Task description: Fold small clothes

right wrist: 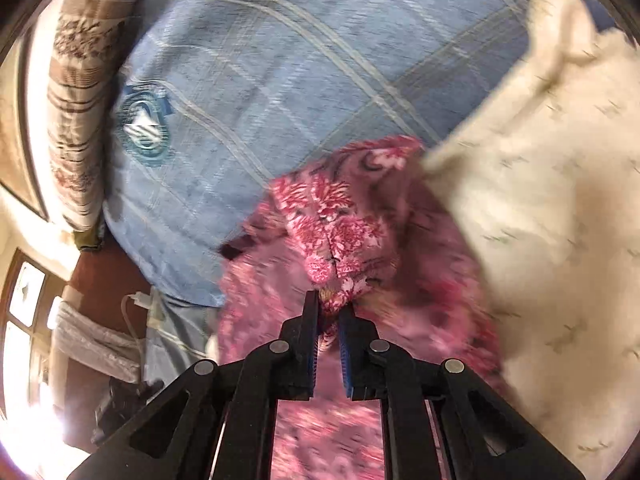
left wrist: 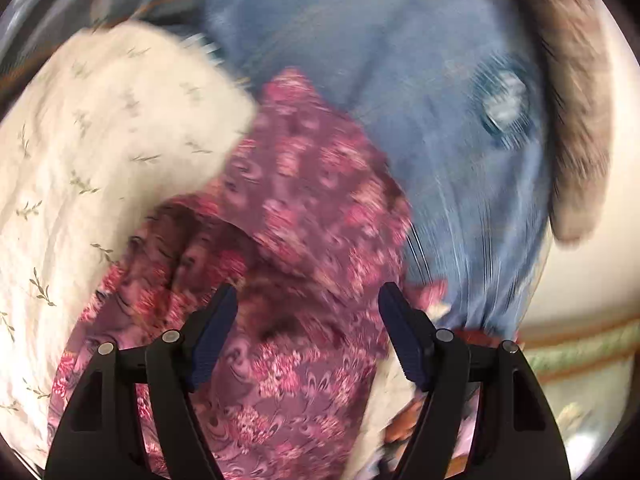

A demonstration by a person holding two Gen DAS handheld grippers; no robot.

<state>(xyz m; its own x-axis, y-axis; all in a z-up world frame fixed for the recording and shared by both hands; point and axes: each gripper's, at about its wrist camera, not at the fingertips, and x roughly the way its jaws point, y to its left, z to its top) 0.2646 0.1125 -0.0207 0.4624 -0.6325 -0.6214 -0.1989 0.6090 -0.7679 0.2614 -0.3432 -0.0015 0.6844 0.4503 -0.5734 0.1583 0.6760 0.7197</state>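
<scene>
A pink floral garment (left wrist: 304, 208) lies crumpled on a blue checked bedsheet (left wrist: 400, 60). My left gripper (left wrist: 308, 300) is open and hovers just above the garment, its jaws wide apart with cloth below them. In the right wrist view the same garment (right wrist: 336, 220) bunches up in front of my right gripper (right wrist: 330, 308), which is shut on a fold of it. Both views are blurred by motion.
A cream cloth with a leaf print (left wrist: 100, 152) lies beside the garment, also in the right wrist view (right wrist: 540, 200). A brown striped pillow (right wrist: 84, 80) sits at the bed's edge. A round blue logo (right wrist: 144, 128) marks the sheet. A white charger (right wrist: 140, 300) hangs by the bed.
</scene>
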